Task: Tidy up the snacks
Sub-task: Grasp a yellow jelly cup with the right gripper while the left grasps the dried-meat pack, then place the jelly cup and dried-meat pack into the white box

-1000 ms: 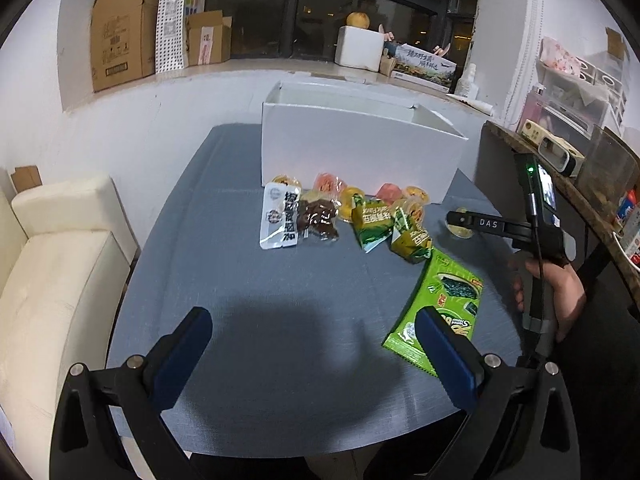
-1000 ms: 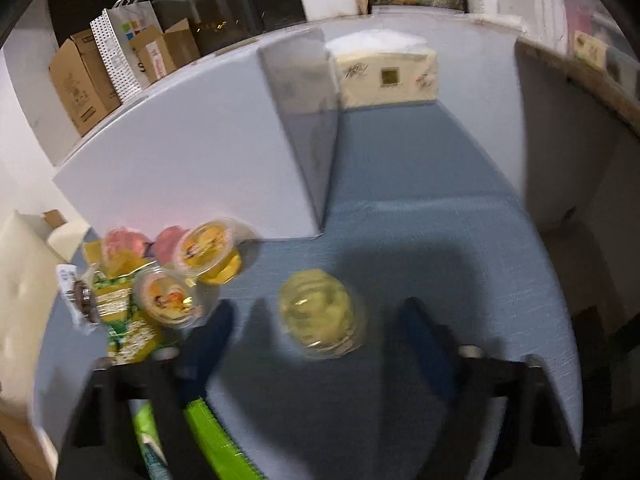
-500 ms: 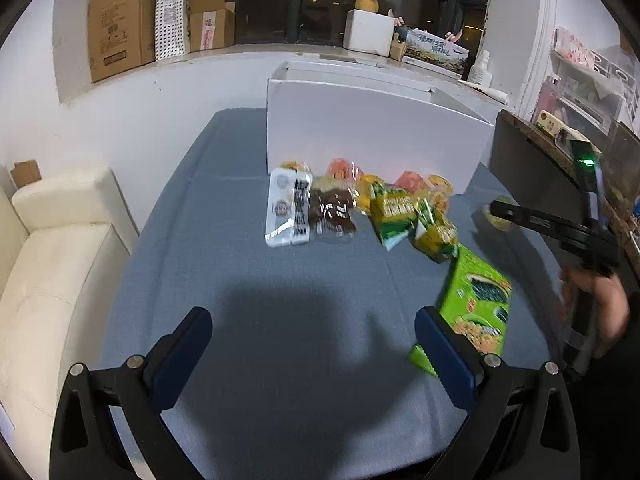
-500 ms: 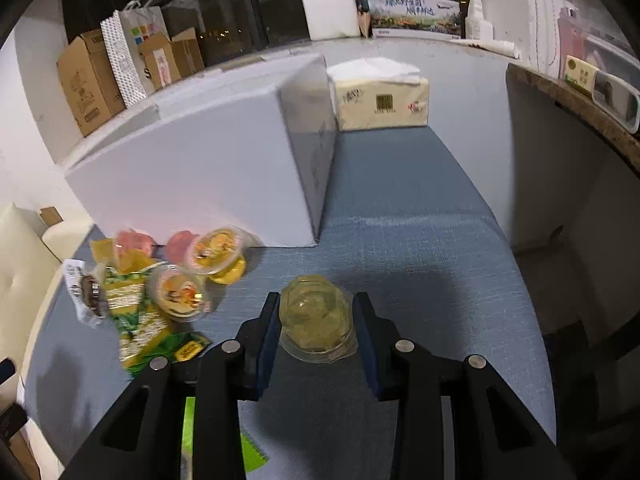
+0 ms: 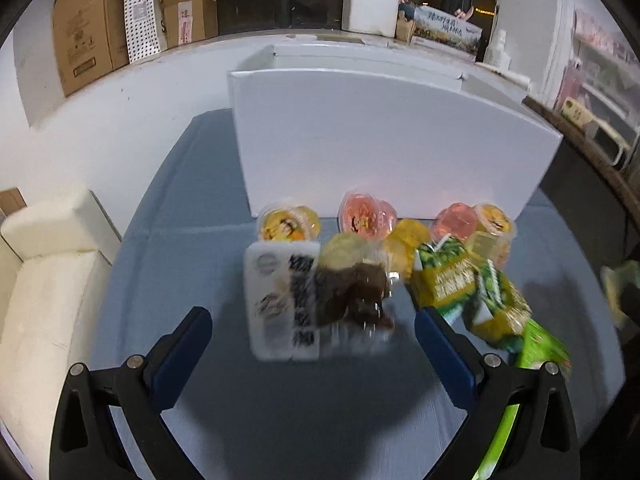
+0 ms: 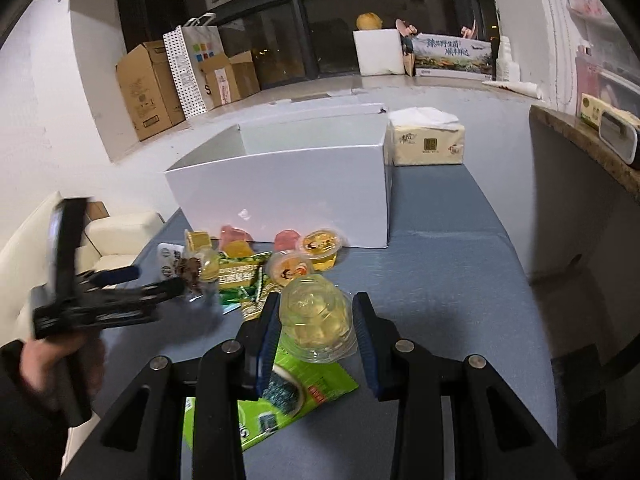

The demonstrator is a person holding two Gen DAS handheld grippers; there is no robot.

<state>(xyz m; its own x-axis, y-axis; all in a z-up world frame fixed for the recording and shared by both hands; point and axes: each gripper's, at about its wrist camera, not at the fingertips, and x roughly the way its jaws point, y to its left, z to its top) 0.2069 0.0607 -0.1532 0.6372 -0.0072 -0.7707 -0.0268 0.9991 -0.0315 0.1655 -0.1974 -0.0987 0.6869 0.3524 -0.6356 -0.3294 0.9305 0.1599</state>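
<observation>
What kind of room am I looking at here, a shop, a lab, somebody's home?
Most likely a lived-in home or small apartment, used for storage too. A cream sofa sits beside the blue-clothed table, cardboard boxes line the sill of a dark window, and a tissue pack lies nearby.

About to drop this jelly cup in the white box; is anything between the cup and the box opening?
Nothing visible blocks it. The right gripper holds the jelly cup above the table; the other snacks lie lower, before the white box, whose top is open.
</observation>
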